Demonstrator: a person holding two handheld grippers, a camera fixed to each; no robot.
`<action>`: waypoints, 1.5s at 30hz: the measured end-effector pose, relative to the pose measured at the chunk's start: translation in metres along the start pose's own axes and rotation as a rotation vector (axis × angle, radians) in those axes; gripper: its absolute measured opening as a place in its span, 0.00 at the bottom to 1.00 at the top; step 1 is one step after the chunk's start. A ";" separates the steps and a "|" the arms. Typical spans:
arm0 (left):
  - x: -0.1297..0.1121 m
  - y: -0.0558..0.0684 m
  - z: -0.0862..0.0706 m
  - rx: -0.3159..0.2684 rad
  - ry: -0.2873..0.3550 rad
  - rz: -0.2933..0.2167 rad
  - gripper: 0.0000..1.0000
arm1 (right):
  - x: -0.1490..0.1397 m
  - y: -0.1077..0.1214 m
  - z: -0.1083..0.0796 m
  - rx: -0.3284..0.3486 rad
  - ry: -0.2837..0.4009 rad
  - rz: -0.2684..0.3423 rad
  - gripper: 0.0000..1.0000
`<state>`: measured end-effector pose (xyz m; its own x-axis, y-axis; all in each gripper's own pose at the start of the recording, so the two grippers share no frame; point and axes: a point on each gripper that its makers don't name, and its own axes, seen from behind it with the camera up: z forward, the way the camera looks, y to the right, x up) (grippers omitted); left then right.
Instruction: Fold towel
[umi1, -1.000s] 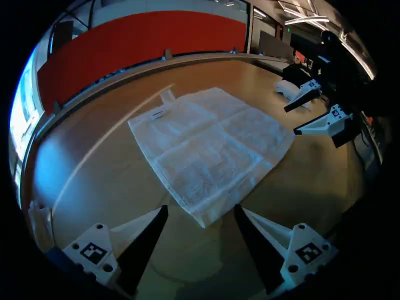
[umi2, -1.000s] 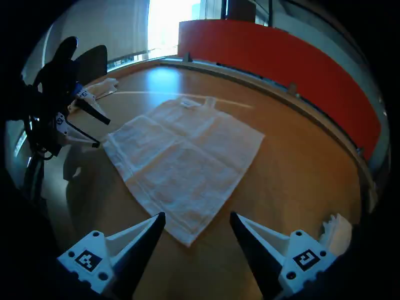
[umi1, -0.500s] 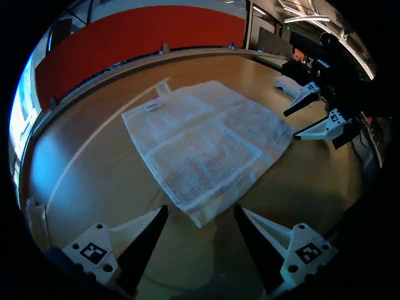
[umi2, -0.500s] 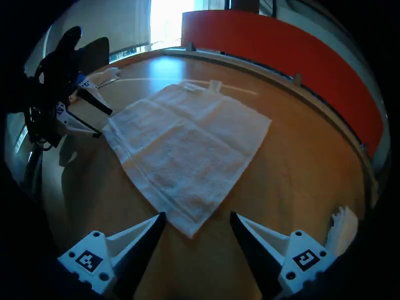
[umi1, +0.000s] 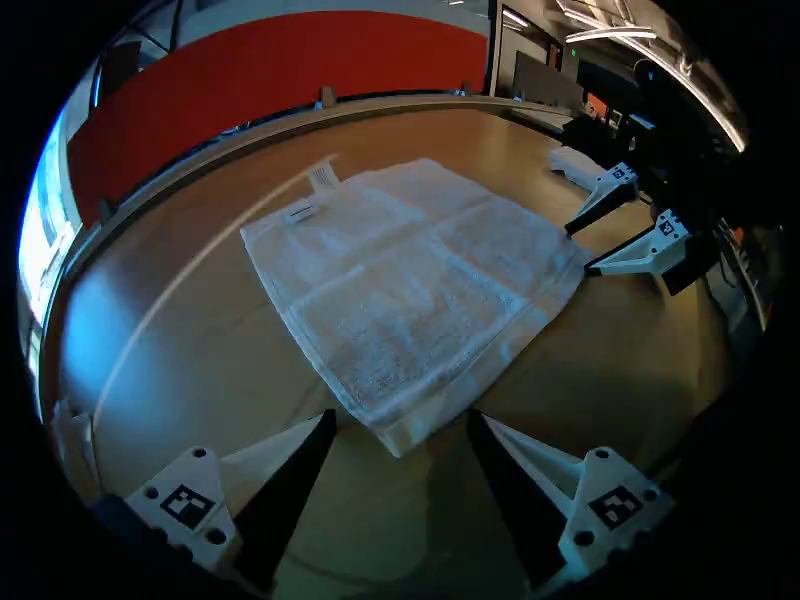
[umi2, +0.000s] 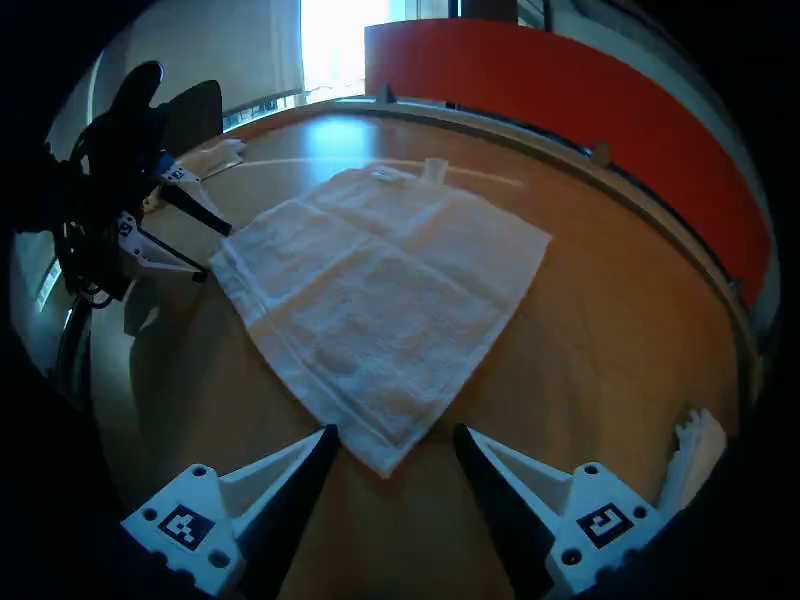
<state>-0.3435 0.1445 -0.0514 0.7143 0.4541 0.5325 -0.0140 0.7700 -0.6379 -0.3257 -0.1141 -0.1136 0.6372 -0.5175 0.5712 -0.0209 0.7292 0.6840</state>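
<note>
A white towel lies spread flat on the wooden table, its tags at the far edge. My left gripper is open, with the towel's near corner lying between its fingertips. My right gripper is open too, and another corner of the towel sits between its fingertips. In the left gripper view the right gripper appears at the towel's right corner. In the right gripper view the left gripper is at the towel's left corner.
A red partition runs along the table's far edge. A small pile of white cloth lies beyond the right gripper, and another bit of white cloth sits at the table's edge. The bare table surrounds the towel.
Both grippers have moved in toward the towel's corners, so the towel looks larger and its corners now lie between the fingertips. The right gripper's fingers look slightly closer together.
</note>
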 end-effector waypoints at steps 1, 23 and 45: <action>0.000 0.000 0.000 0.005 0.000 0.002 0.95 | 0.000 0.000 0.000 0.001 0.001 -0.002 0.88; 0.000 0.000 -0.001 0.052 -0.025 -0.023 0.38 | 0.001 -0.009 0.001 0.010 0.005 0.014 0.23; 0.002 -0.001 -0.005 0.077 -0.030 -0.112 0.08 | 0.015 -0.017 -0.006 0.026 0.029 0.013 0.11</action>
<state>-0.3387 0.1426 -0.0521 0.6930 0.3757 0.6153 0.0103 0.8482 -0.5295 -0.3115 -0.1318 -0.1192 0.6587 -0.4943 0.5673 -0.0494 0.7239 0.6881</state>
